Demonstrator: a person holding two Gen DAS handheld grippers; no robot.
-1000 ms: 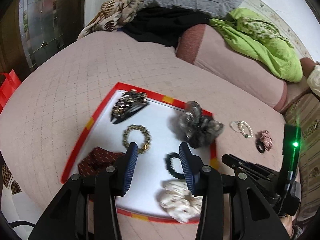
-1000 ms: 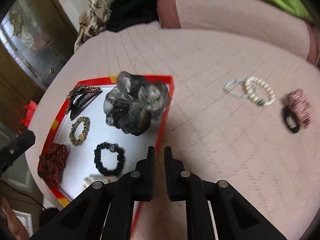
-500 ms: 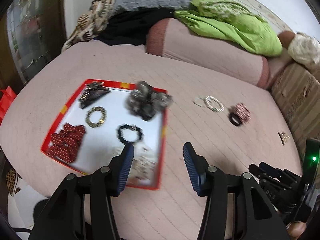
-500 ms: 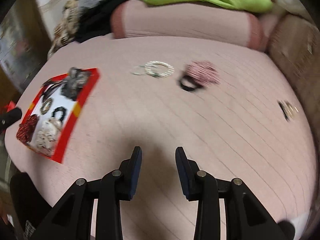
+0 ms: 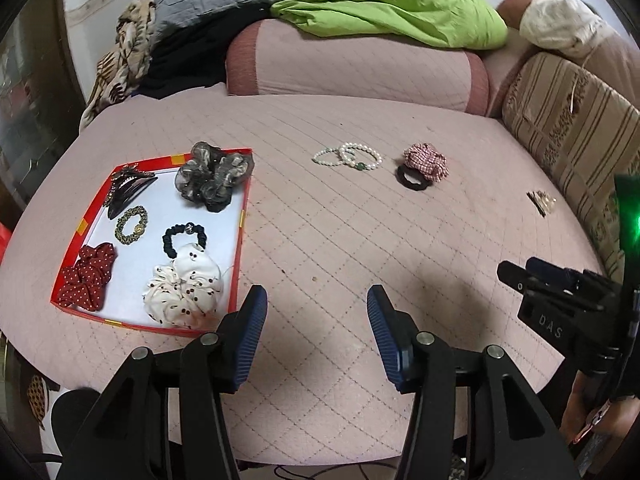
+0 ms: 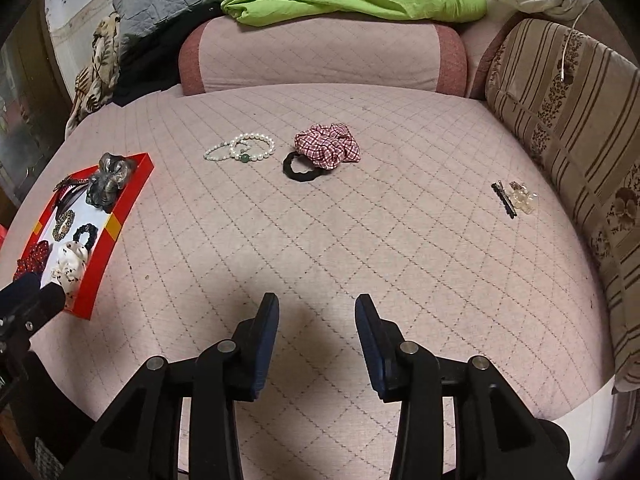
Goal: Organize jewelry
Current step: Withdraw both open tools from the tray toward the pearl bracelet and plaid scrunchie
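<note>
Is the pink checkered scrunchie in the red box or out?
Out. The checkered scrunchie lies on the pink quilt, far from the red box.

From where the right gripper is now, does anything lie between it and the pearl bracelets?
Nothing visible does. Between the open right gripper and the pearl bracelets there is only bare quilted cover. The checked scrunchie lies to their right, off that line.

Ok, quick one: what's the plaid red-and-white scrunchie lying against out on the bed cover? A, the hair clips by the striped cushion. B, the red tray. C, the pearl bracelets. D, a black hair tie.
D: the plaid scrunchie overlaps the black hair tie, while the pearl bracelets, red tray and hair clips all lie apart from it.
</note>
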